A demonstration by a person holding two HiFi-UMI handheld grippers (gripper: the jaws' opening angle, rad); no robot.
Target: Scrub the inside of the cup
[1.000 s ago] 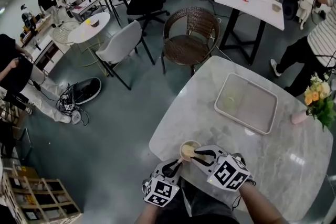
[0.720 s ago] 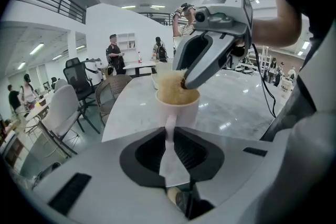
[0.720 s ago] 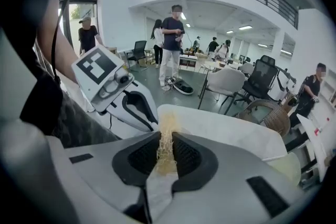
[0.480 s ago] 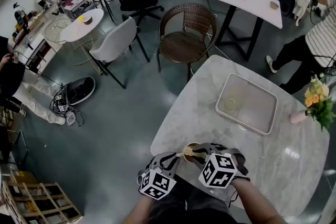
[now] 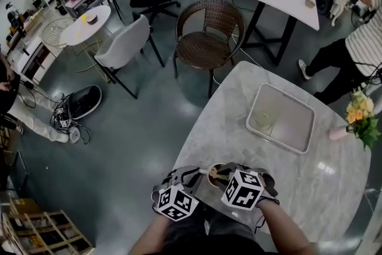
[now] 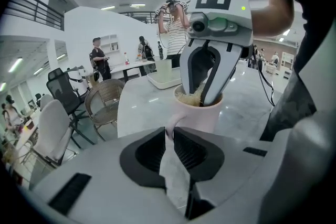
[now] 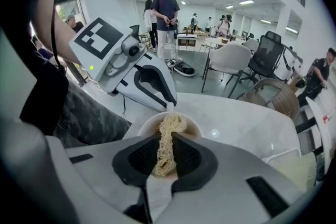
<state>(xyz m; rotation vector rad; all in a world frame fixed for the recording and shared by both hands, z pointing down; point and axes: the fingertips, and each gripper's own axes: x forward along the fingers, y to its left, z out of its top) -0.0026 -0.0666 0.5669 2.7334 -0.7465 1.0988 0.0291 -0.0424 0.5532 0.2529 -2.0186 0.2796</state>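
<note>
**A:** Item one, the cup?
**B:** Pale pink cup (image 6: 202, 115), upright on the marble worktop (image 5: 334, 188), near the edge closest to the person.
**A:** Left hand-held gripper?
**B:** Left hand-held gripper (image 6: 168, 132): jaws nearly together, pinching the cup's handle.
**A:** Right hand-held gripper?
**B:** Right hand-held gripper (image 7: 167, 139): tilted steeply down over the cup's mouth, jaws clamped on a tan fibrous scrubber (image 7: 169, 124). The scrubber's far end sits inside the cup.
**A:** Other stock on the worktop?
**B:** One pale tray (image 5: 292, 122), well apart from the cup on the far side. Yellow flowers (image 5: 361, 113) at the right edge.
</note>
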